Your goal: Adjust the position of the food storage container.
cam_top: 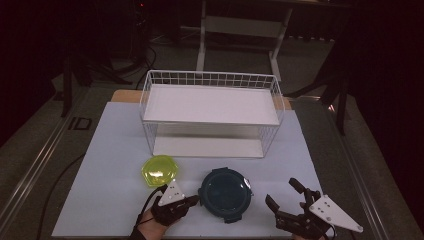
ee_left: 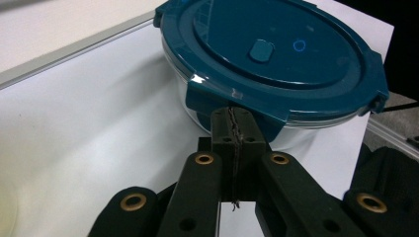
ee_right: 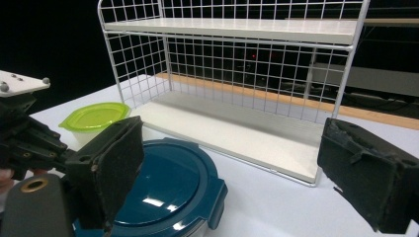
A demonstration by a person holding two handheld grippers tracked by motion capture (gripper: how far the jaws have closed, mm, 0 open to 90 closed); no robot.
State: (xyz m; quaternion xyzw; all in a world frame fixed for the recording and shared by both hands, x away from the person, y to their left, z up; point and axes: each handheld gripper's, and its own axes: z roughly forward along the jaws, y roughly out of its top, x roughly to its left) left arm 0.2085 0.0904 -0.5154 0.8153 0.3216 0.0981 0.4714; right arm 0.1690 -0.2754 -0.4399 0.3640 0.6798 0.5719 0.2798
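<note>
A round glass container with a dark teal clip lid sits at the front middle of the white board. My left gripper is shut, pads pressed together with nothing between them. Its tips rest against a latch tab on the container's left rim. My right gripper stands wide open just right of the container, apart from it. A small container with a yellow-green lid lies left of the teal one.
A white two-tier wire shelf rack stands behind the containers, both shelves bare. The white board covers the table, with its edges at left, right and front. The other hand's gripper body shows at the left of the right gripper view.
</note>
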